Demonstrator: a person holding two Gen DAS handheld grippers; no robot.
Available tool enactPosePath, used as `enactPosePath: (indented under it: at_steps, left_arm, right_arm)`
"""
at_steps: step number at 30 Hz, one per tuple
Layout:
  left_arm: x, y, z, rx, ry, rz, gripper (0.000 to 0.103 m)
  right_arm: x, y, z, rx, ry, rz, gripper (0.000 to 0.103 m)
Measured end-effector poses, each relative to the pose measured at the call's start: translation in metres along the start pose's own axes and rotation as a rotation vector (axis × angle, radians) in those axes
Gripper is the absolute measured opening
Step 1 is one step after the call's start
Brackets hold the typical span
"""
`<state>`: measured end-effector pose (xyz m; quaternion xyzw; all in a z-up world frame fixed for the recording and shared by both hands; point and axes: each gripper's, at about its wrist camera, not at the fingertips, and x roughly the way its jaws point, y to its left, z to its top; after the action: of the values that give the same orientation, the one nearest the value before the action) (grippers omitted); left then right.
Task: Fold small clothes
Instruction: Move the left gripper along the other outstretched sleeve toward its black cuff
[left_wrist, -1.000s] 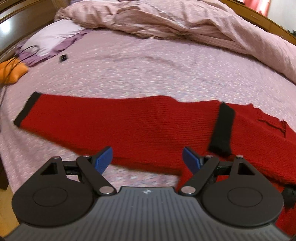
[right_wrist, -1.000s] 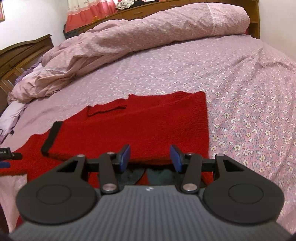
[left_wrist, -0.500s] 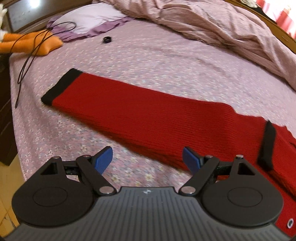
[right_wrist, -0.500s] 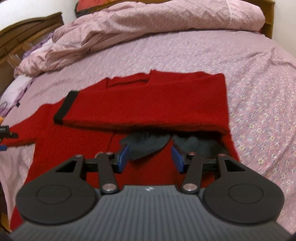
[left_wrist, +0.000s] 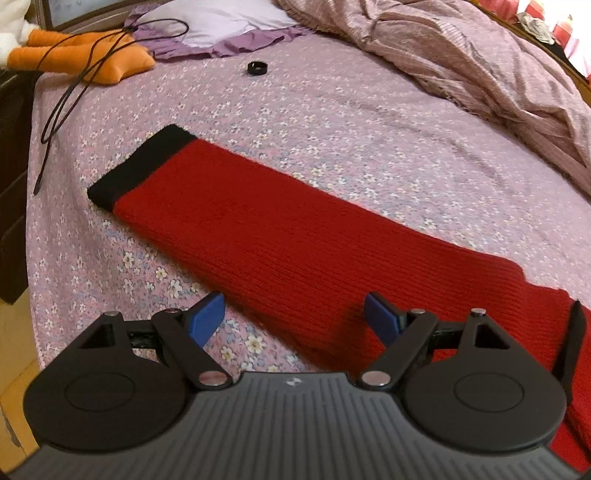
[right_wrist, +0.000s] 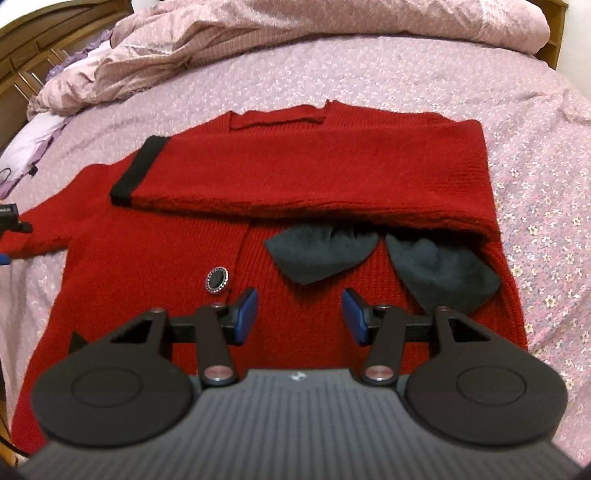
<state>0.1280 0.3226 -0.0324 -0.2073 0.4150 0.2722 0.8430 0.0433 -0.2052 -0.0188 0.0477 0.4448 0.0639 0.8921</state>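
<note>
Progress: partway, early half by my reading. You have one sleeve (right_wrist: 306, 173) already folded across the chest of the red cardigan (right_wrist: 155, 266), its black cuff (right_wrist: 138, 171) lying near the opposite shoulder. The other sleeve (left_wrist: 295, 251) is not yet folded; it lies stretched out flat over the floral bedsheet (left_wrist: 332, 122), its black cuff (left_wrist: 140, 166) at the far end, towards the orange plush toy (left_wrist: 81, 59) and the lilac pillow (left_wrist: 218, 22). That sleeve needs bringing in, and the body probably wants folding up afterwards.

Location: the cardigan lies front-up in the middle of the bed, collar towards the bunched pink duvet (right_wrist: 258, 33), hem towards you.

Look of the garment: ribbed red knit, thick and soft. A black jewelled button (right_wrist: 218, 280) sits on the front placket. A dark grey bow (right_wrist: 376, 260) shows on the chest, its upper part tucked beneath the folded sleeve. The folded edge looks a little puffy on the right side, not pressed flat.

Tongs: your left gripper (left_wrist: 295, 317) stands wide apart with nothing between the pads, poised over the near edge of the outstretched sleeve. Your right gripper (right_wrist: 299, 314) is about half spread, holding nothing, poised above the cardigan front just below the bow.

Stray items: a small black ring (left_wrist: 257, 68) and a black cord (left_wrist: 74, 85) lie on the sheet, well apart from the garment.
</note>
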Motion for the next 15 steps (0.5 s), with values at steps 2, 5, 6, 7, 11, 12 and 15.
enactPosePath:
  at_steps: [2,5,6,7,11,12,15]
  left_arm:
    - [0.005,0.002,0.001,-0.01,0.006,0.0,0.086]
    - [0.01,0.004,0.001,-0.012,0.001,0.005,0.086]
    - [0.011,0.004,0.002,-0.01,-0.003,0.008,0.087]
    - [0.012,0.004,0.002,-0.009,-0.006,0.011,0.088]
    - [0.014,0.007,0.004,-0.045,-0.021,0.025,0.089]
    - [0.015,0.008,0.003,-0.058,-0.026,0.027,0.089]
    - [0.019,0.011,0.005,-0.073,-0.041,0.066,0.091]
  right_arm:
    - [0.001,0.001,0.001,-0.003,0.006,-0.003,0.053]
    - [0.002,0.001,0.001,-0.003,0.003,-0.01,0.053]
    - [0.001,0.001,0.002,-0.004,0.0,-0.012,0.053]
    - [0.001,0.001,0.002,-0.003,-0.003,-0.014,0.053]
    - [0.005,0.002,0.003,0.005,0.004,-0.012,0.053]
    - [0.005,0.003,0.003,0.004,0.007,-0.011,0.053]
    - [0.007,0.007,0.003,-0.008,0.011,-0.004,0.053]
